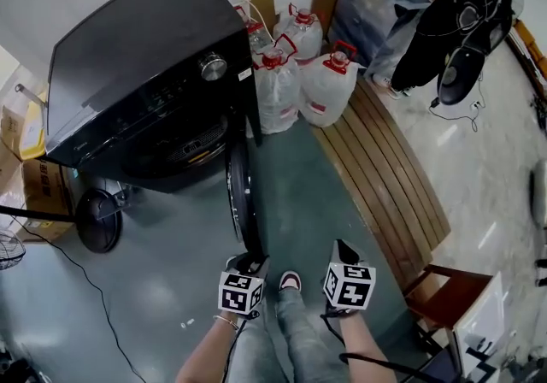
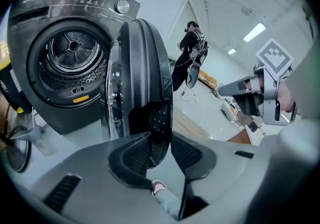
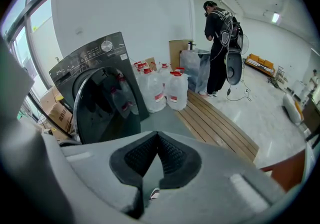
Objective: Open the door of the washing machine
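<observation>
The black washing machine (image 1: 145, 56) stands at the upper left, and its round door (image 1: 239, 193) is swung out wide, edge-on towards me. The left gripper view shows the bare drum (image 2: 75, 50) beside the door (image 2: 145, 68). My left gripper (image 1: 248, 260) is at the door's free edge. That edge sits between its parted pads (image 2: 161, 140), with a thin gap on the right side, so the gripper is open. My right gripper (image 1: 342, 246) hangs to the right, apart from the door, and its pads (image 3: 158, 137) meet at the tips with nothing between them.
Several big water jugs (image 1: 299, 73) stand right of the machine. A slatted wooden bench (image 1: 385, 176) runs along the right, with a wooden chair (image 1: 444, 296) near it. A person (image 1: 461, 5) stands at the far right. Cardboard boxes (image 1: 38, 185) and a fan (image 1: 98, 219) are at the left.
</observation>
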{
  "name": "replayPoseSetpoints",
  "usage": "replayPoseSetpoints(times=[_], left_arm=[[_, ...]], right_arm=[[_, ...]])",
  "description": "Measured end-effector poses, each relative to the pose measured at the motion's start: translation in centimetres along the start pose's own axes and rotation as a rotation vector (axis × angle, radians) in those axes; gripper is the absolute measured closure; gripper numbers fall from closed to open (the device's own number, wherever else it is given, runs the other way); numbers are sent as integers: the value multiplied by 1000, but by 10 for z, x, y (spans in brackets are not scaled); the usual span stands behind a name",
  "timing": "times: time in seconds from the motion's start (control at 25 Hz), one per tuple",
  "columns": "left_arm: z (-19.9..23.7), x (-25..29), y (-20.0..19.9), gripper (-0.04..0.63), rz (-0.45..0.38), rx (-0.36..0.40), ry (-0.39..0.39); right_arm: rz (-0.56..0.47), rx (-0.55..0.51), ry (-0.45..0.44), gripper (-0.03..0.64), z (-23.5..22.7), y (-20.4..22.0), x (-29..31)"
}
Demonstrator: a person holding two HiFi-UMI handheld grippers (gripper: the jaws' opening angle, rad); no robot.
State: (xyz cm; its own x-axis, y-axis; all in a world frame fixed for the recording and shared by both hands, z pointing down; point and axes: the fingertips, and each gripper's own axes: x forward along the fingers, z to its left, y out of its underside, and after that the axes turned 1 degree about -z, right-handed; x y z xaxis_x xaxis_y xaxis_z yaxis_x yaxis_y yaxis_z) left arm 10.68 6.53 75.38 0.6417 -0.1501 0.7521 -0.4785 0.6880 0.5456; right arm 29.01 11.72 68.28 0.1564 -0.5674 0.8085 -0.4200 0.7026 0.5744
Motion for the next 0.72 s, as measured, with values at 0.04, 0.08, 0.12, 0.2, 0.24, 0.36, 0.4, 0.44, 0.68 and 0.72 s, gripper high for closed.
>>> replayPoseSetpoints(times=[0.04, 0.08, 0.12, 0.2, 0.24, 0.36, 0.4, 0.44, 0.68, 0.72], left_arm=[[-3, 2, -1, 476, 4, 2, 4], [-7, 4, -2, 476, 7, 4, 10], [-11, 7, -3, 476, 12, 7, 17], [-20, 13, -6, 476, 23, 16, 34], [-24, 16, -8, 476, 28, 22, 44], [-39, 26, -13, 477, 44, 54, 72], [-44, 30, -16, 479, 48, 65, 79], [-50, 34, -18, 480, 51, 74, 86], [-75, 54, -32, 485, 37, 49, 98], [-78, 56, -33, 485, 34, 43, 97]], right_arm=[[1, 10, 8, 612, -5, 2, -1], [2, 21, 15, 612, -9, 3, -2], [3, 33, 22, 612, -14, 5, -3], [5, 56, 36, 612, -23, 8, -4], [6, 67, 43, 611, -27, 10, -5], [9, 96, 61, 612, -40, 14, -9], [9, 105, 67, 612, -44, 14, -10], [9, 113, 73, 612, -49, 15, -11], [6, 155, 107, 612, -73, 18, -18], [6, 160, 112, 612, -76, 18, -19]])
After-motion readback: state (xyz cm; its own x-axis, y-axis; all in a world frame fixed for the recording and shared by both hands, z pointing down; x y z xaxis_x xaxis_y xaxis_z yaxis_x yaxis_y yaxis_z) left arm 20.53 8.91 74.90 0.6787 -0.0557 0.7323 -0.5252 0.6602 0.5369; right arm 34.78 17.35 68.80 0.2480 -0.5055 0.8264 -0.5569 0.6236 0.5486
